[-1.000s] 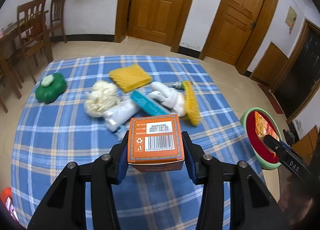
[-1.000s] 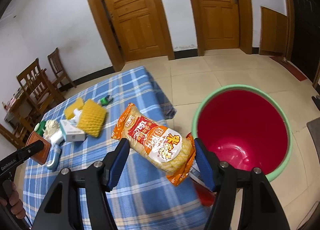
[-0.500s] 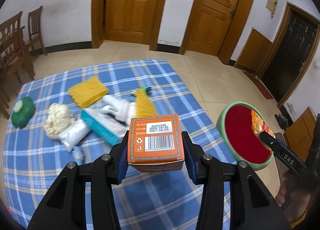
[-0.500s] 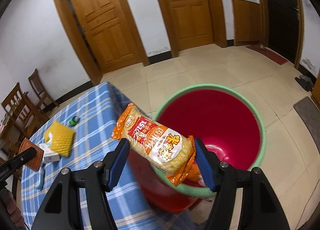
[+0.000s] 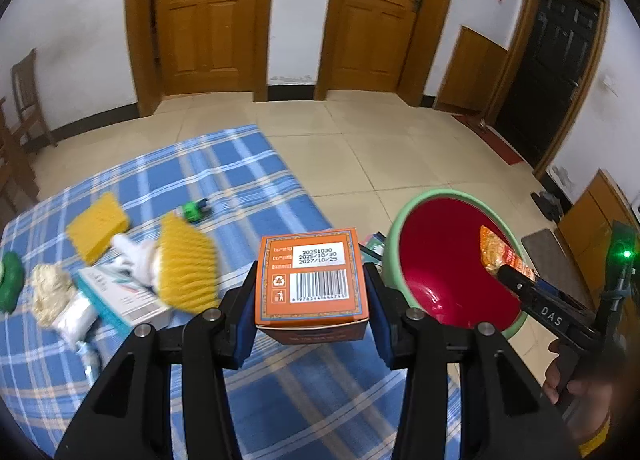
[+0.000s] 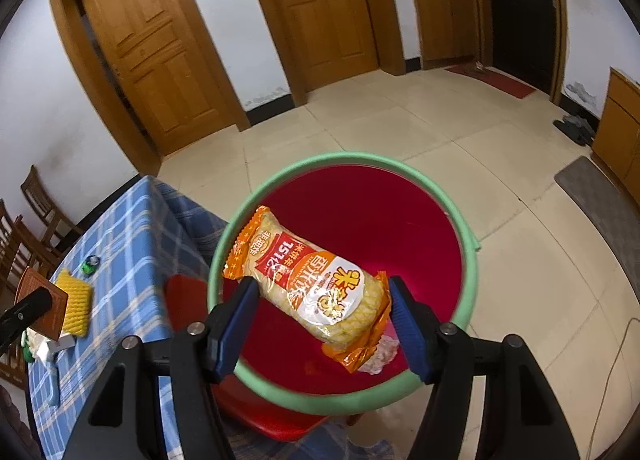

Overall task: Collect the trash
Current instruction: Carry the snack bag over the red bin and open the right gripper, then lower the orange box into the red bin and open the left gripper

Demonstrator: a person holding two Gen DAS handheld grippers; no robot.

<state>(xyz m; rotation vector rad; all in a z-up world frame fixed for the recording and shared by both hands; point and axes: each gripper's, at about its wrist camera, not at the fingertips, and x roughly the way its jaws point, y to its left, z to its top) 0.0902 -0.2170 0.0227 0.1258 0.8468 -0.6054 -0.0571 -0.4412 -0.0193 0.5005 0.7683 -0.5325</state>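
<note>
While right view shows crumpled wad (image 6: 378, 356) in bin (image 6: 468, 260), left doesn't

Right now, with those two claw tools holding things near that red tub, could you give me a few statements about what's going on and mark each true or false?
1. The left gripper holds an orange box with a barcode. True.
2. The right gripper is empty. False: it is shut on a snack packet.
3. The snack packet hangs over the red bucket with a green rim. True.
4. The orange box is already inside the bucket. False: it is clamped above the blue checked cloth.
5. Yellow sponges lie on the cloth. True.
</note>
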